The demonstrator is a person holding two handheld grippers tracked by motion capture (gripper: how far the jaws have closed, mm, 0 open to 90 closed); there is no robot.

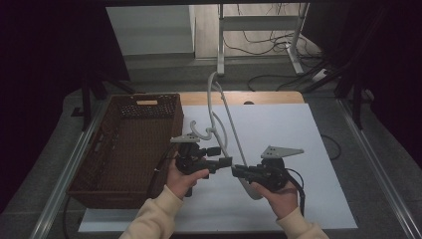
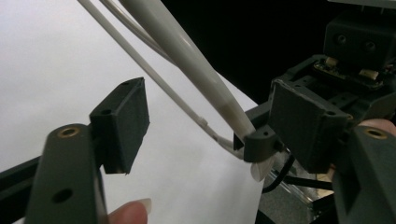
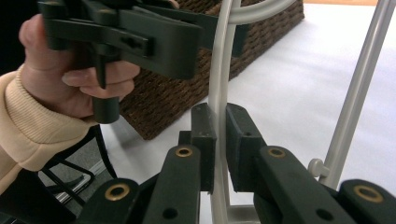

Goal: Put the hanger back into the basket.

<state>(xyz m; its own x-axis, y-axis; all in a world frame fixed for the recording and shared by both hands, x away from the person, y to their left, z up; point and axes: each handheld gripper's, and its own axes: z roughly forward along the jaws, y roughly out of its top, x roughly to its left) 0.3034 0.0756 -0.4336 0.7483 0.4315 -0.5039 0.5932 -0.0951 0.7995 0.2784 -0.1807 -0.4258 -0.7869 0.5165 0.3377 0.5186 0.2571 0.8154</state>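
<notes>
A white plastic clothes hanger [image 1: 231, 130] is held up over the white mat [image 1: 303, 129]. My right gripper [image 1: 238, 171] is shut on one thin arm of the hanger; in the right gripper view its pads [image 3: 204, 130] clamp the hanger [image 3: 217, 79]. My left gripper [image 1: 226, 163] comes in from the left. In the left gripper view its jaws stand apart around the thick hanger arm [image 2: 187, 56], and neither pad [image 2: 123, 121] presses on it. The right gripper's tip [image 2: 260, 142] grips the arm just beyond.
A brown wicker basket [image 1: 149, 97] with no contents stands at the left of the mat, close beside the left hand [image 3: 56, 79]. Wooden table edge [image 1: 268, 97] lies behind the mat. Cables and a desk frame [image 1: 259, 30] are on the floor beyond.
</notes>
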